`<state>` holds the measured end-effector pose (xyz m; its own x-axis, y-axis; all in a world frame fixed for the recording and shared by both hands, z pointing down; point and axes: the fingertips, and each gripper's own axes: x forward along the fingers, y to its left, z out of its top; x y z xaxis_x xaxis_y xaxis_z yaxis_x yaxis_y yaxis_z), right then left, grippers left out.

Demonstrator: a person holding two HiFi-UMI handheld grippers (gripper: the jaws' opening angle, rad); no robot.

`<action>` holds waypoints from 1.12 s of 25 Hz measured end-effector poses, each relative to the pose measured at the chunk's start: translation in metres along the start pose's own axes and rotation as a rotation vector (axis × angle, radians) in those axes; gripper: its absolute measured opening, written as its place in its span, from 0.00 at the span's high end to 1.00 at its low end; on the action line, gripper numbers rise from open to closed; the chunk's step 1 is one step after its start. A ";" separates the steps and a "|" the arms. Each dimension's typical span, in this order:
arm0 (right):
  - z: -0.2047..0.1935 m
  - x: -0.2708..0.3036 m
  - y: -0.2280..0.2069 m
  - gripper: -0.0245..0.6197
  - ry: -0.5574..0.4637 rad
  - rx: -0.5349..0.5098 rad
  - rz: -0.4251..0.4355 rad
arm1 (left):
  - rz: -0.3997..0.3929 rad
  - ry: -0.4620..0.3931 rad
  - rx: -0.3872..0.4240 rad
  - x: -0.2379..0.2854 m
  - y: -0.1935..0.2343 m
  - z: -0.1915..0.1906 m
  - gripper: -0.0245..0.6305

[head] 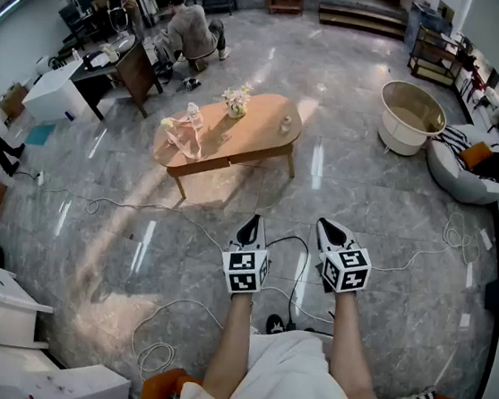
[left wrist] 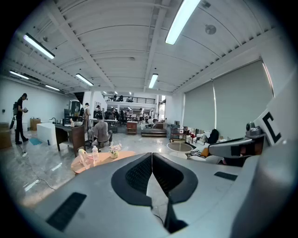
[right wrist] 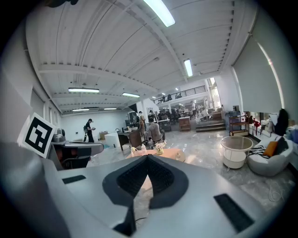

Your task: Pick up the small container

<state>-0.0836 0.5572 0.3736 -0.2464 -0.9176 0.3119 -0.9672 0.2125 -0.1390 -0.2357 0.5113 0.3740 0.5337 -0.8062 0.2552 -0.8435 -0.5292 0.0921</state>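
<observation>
Container (head: 286,124) stands at the table's (head: 239,139) right end, near its edge, well ahead of both grippers. Left gripper (head: 251,229) and right gripper (head: 327,229) are fully closed, both empty. Step in hand: approach. Next move calls for reaching the table and opening 1 gripper. The floor on the table's near side is open, though cables (head: 155,354) lie there.

Open floor (head: 365,217) up to the table (head: 260,129), cables (head: 132,203) underfoot
</observation>
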 end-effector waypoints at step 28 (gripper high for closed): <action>0.029 0.052 -0.010 0.86 -0.057 0.046 0.018 | -0.001 -0.003 -0.041 0.049 0.044 0.014 0.95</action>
<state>-0.0847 0.4979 0.3642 -0.2589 -0.9316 0.2551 -0.9585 0.2150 -0.1874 -0.2455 0.4446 0.3775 0.5347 -0.8066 0.2519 -0.8447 -0.5189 0.1314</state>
